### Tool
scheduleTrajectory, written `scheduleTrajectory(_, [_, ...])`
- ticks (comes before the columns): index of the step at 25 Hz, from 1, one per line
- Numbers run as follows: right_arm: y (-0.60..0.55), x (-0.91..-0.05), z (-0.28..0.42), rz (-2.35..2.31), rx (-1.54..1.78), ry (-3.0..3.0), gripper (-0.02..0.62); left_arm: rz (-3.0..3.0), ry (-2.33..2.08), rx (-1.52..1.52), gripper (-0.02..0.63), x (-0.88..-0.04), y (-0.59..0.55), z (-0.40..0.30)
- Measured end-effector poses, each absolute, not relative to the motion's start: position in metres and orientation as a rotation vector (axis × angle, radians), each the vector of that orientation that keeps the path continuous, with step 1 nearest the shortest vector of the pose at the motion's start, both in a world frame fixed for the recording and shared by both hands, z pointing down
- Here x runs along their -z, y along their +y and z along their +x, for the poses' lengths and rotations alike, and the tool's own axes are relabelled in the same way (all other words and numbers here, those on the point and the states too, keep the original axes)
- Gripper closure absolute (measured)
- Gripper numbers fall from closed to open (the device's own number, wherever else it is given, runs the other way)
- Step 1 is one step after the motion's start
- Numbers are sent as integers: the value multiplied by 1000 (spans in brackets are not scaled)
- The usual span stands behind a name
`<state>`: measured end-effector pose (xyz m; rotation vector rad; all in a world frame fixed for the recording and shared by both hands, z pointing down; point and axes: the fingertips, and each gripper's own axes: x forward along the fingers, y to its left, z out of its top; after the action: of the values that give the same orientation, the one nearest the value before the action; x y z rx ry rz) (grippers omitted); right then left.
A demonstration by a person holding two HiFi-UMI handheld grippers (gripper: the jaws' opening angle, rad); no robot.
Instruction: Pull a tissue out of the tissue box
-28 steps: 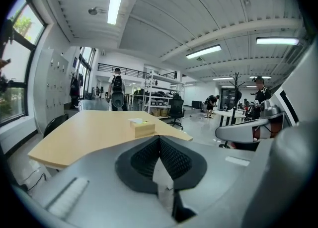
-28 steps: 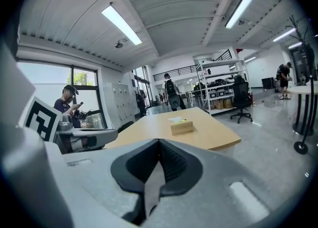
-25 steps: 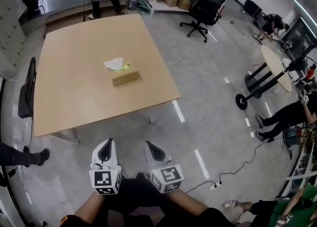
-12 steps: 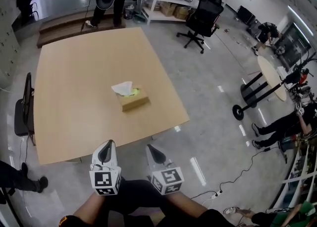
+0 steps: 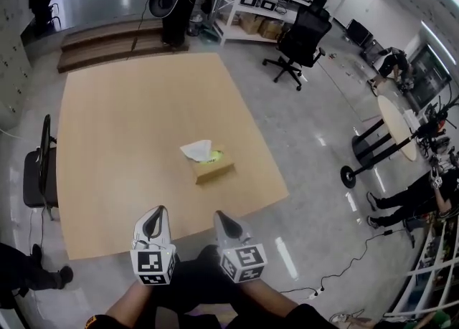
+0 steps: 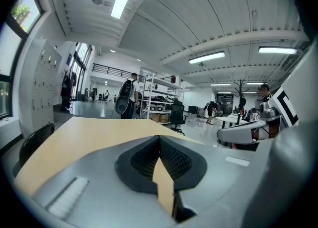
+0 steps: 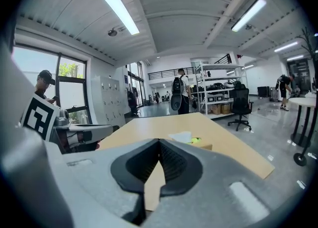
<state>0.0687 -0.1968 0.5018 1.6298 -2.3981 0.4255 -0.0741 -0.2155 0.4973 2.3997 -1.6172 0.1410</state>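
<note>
Tissue (image 5: pixel 196 150) pokes up, white, out of the top of the brown tissue box (image 5: pixel 214 170). The box stands on the big wooden table (image 5: pixel 122 127), a bit right of the middle. The left gripper (image 5: pixel 155 214) and the right gripper (image 5: pixel 223 217) are side by side near the table's front edge, well apart from the box. Both point toward the table. The left gripper's jaws are pressed together with nothing in them. The right gripper's jaws are pressed together too, and hold nothing. A black chair (image 5: pixel 36 170) stands at the table's left side. An office chair (image 5: pixel 301 30) stands on the floor past the far right corner.
</note>
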Motion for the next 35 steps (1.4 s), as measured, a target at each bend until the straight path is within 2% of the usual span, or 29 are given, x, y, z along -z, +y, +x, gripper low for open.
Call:
scheduleTrajectory(19, [-313,-553,65,1324,-486,-2301,603,2241,-1712,-223,588,-521,-300,-72])
scheduleTrajectory(21, [-325,-562,62,1280,-494,-2282,560,2211,-1708,-249,588,-530,-305,-71])
scheduleTrajectory(27, [-357,-586,58,1187,-477,-2220,502,2160,-1683,-315,588,-554,-323,-62])
scheduleTrajectory(35, [-379,-615,51,1062,-490,-2144,468,2102,-1677,-360,588,-566,-348,-57])
